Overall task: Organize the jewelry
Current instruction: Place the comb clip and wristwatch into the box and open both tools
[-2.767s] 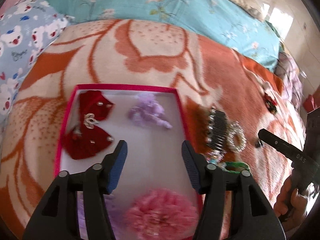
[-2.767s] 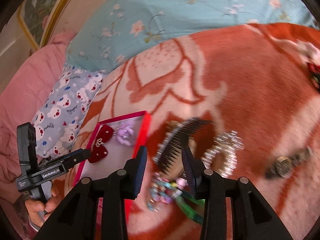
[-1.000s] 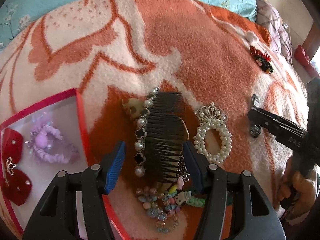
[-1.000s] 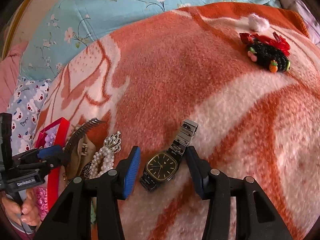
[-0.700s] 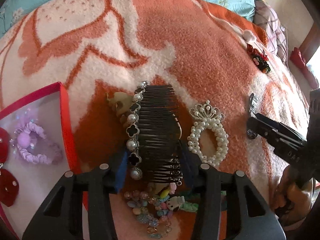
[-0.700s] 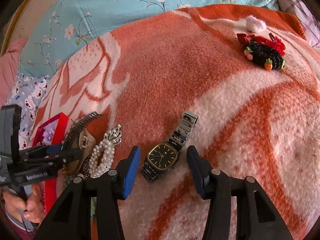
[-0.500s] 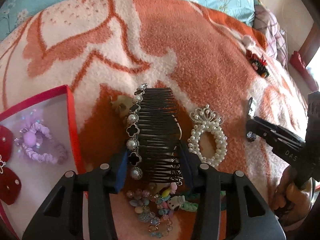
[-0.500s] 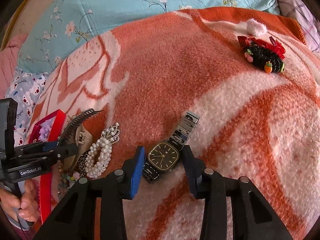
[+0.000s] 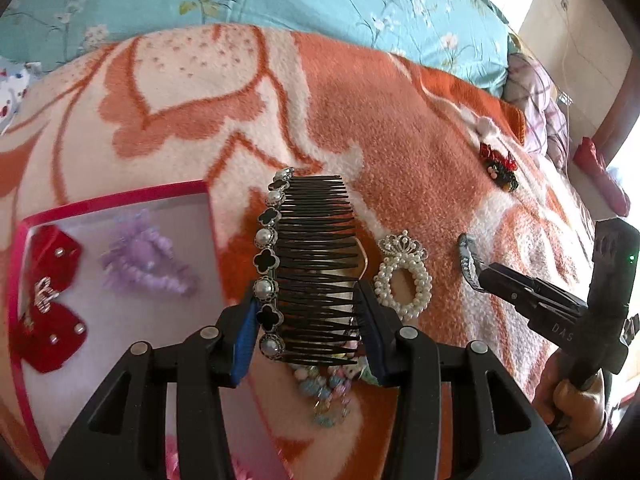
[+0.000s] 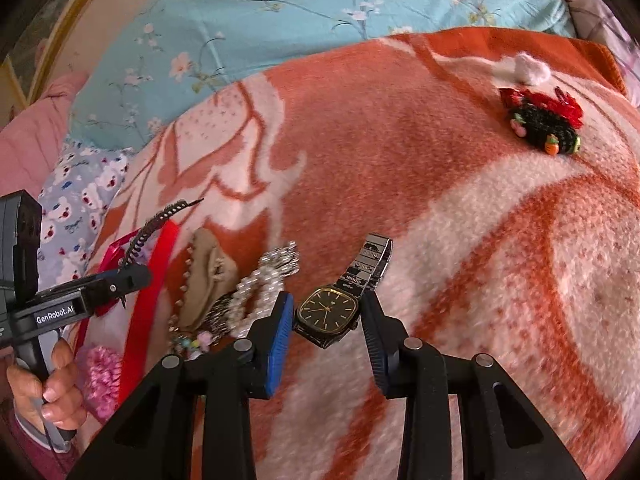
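On an orange-and-white blanket [image 9: 400,152], a pink tray [image 9: 120,197] lies left of the jewelry pile. The left gripper [image 9: 306,320] clamps a black comb [image 9: 316,264], lifted over the beads beside the tray. The right gripper [image 10: 326,324], its jaws just closing, pinches a black-faced watch [image 10: 330,312] raised right of the pile.

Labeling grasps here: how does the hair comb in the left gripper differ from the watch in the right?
The hair comb is wide, black and many-toothed with a pearl-and-clover edge; the watch is compact, with a dark gold-rimmed dial. The comb fills the left gripper side to side; the watch is pinched at its case by the right gripper, its metal band trailing forward. Shared: both are clamped and look raised off the orange blanket.
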Demonstrator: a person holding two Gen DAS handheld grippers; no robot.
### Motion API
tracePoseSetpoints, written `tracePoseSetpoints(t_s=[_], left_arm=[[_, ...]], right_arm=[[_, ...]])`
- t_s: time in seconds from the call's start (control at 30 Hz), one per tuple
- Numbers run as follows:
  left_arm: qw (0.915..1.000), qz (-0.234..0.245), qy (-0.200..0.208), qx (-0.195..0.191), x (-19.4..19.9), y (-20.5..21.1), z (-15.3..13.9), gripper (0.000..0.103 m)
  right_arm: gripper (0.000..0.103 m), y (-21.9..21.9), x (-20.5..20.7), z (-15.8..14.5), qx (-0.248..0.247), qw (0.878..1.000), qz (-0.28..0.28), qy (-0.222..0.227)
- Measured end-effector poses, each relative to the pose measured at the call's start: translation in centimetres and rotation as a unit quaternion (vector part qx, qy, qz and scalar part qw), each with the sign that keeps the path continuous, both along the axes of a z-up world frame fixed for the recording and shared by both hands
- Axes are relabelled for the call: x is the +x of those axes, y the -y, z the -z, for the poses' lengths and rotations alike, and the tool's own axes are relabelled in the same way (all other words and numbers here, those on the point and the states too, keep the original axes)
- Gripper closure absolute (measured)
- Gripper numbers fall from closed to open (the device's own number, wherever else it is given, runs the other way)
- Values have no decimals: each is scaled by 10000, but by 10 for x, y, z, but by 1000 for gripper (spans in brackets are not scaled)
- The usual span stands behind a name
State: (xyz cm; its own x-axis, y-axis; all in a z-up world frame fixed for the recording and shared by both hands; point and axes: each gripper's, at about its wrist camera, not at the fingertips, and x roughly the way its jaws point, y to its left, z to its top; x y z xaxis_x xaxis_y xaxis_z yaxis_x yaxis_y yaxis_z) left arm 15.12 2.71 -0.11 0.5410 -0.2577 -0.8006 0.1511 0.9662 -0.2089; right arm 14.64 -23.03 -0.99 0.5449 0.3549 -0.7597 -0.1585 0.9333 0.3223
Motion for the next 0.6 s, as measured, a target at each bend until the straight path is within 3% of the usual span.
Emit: tracePoseSetpoints(t_s=[0.6], left_arm=[[9960,-829,305,-96,-57,-78,-25,59]], right_arm=[[70,-54,-15,-31,281,9972,-595,342]])
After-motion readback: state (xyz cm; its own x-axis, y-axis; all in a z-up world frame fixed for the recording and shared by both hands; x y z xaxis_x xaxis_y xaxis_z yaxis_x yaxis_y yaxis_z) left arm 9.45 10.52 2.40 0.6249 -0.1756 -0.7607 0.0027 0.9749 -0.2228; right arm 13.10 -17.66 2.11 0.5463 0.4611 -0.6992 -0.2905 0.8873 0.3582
